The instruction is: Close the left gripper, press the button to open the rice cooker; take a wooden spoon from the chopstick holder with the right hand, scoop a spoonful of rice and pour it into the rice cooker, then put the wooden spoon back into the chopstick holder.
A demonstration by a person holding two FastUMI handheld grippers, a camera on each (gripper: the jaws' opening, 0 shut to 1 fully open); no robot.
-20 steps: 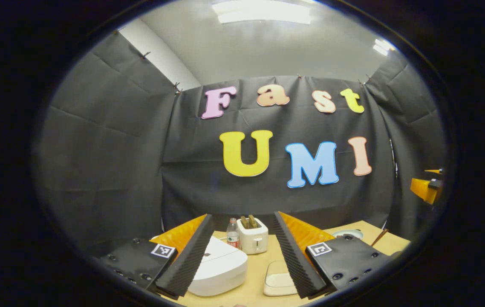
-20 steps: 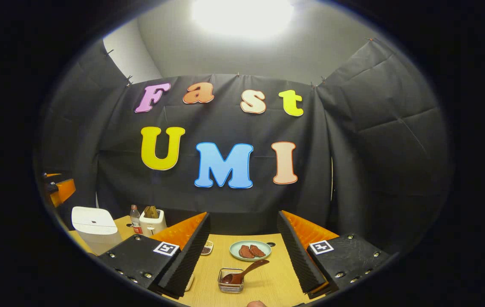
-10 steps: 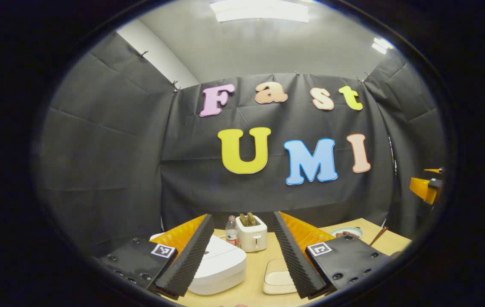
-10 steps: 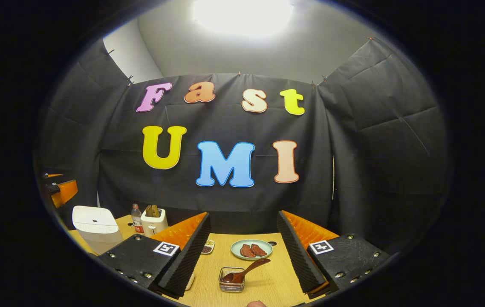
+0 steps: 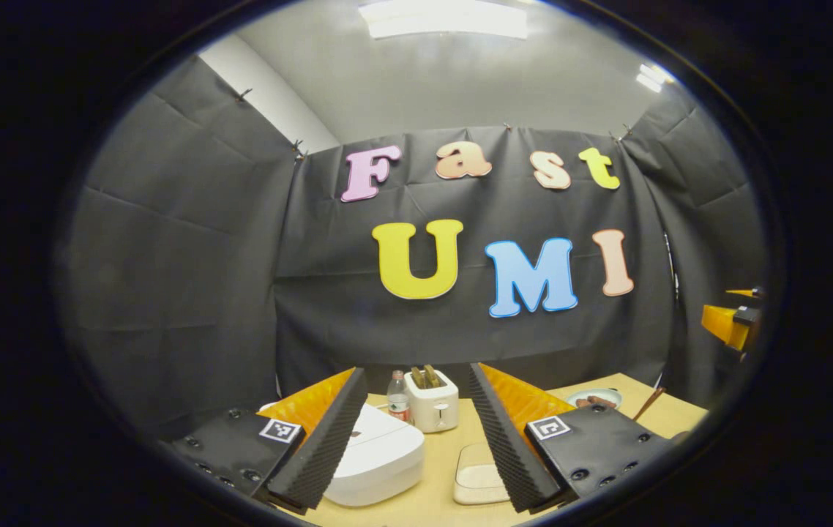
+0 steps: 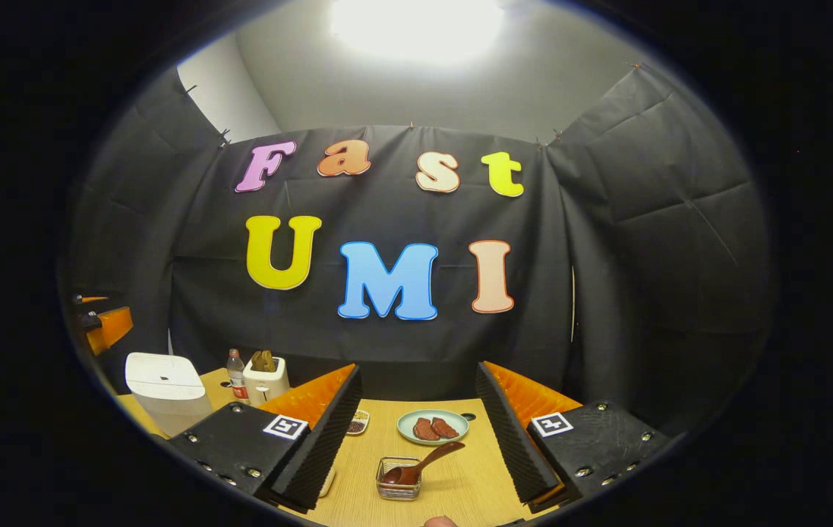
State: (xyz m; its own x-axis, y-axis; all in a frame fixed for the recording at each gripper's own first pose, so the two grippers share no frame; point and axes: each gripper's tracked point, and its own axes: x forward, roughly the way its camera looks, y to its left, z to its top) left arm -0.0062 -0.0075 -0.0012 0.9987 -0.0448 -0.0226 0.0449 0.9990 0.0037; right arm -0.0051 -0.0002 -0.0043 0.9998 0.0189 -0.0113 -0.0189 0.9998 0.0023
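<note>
We see black cloth walls (image 6: pixel 643 219), a pale wooden bench (image 6: pixel 460 483), a grey ceiling (image 5: pixel 460 80), a bright ceiling light (image 6: pixel 416 25).

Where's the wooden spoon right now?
In the right gripper view the wooden spoon leans in the small wire holder on the table, between the open jaws and just in front of the green plate.

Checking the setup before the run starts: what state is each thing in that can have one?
Rice cooker: lid shut.
Left gripper: open, holding nothing.
Right gripper: open, holding nothing.
Wooden spoon: leaning in its holder, untouched.
Chopstick holder: upright on the table.
Toaster: slices in its slots.
Bottle: upright, capped.
Plate: holds reddish-brown food.
</note>
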